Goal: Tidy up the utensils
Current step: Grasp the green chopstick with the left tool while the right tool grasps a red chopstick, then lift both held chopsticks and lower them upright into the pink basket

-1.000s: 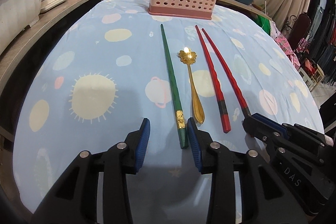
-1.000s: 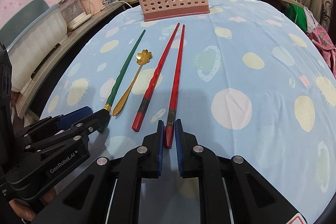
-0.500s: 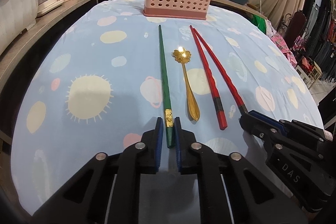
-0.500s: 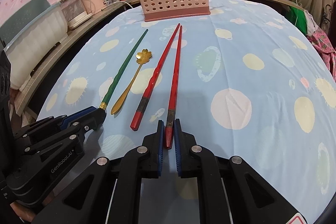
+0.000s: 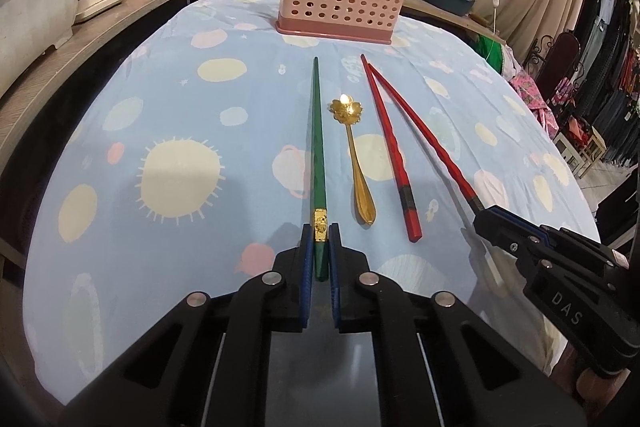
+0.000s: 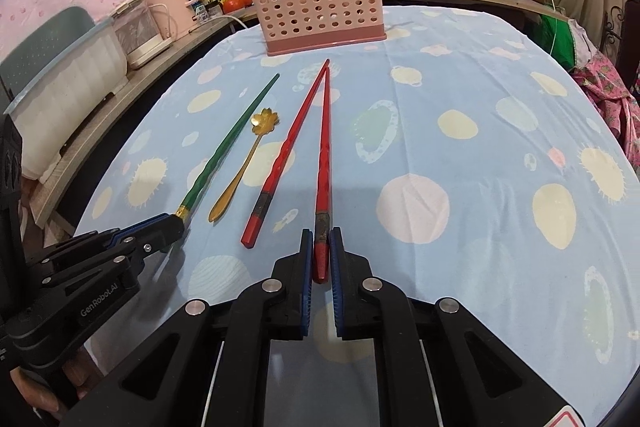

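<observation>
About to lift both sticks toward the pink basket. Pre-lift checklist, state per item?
1. Left gripper shut on the green chopstick: ok.
2. Right gripper shut on the outer red chopstick: ok.
3. Both gripped at butt ends; long overhang may droop: cannot tell.
4. Gold flower-bowl spoon and second red chopstick clear of both grips: ok.
5. Perforated pink plastic basket upright: ok.
6. Free space inside the basket: cannot tell.

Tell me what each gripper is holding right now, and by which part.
The left gripper is shut on the green chopstick at its thick butt end, by the gold band. The right gripper is shut on one red chopstick at its thick butt end.
</observation>
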The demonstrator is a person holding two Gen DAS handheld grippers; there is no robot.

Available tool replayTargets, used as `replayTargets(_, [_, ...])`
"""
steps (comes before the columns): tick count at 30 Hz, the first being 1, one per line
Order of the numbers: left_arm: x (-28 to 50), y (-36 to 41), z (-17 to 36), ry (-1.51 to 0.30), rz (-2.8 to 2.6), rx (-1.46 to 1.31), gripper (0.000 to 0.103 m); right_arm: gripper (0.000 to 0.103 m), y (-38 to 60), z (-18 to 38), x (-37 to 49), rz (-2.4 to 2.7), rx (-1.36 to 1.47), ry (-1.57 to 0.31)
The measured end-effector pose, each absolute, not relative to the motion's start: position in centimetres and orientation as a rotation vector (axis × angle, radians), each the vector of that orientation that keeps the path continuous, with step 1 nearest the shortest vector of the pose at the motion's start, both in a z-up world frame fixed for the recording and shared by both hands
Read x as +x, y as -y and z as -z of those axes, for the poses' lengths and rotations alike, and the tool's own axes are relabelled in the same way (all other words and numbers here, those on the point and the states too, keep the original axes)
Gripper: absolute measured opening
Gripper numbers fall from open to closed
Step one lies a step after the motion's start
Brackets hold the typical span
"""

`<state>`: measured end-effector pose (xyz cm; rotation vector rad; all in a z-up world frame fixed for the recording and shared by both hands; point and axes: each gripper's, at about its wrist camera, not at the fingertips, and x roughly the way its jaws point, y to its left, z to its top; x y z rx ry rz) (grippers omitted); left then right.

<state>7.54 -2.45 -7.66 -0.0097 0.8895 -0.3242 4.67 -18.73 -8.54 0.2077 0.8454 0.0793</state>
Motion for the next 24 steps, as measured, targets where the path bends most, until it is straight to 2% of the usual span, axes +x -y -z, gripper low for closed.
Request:
replayTargets(11, [7.3, 1.3, 4.1, -0.825, 0.326, -0.055, 0.007, 0.009, 20.0, 6.0, 4.0, -0.080, 0.247, -0.778])
replayTargets(24, [8.6, 0.2, -1.4, -0.702, 0.319, -0.104, 0.007, 0.008, 22.5, -0.4, 4.0, -0.062, 0.285, -0.610])
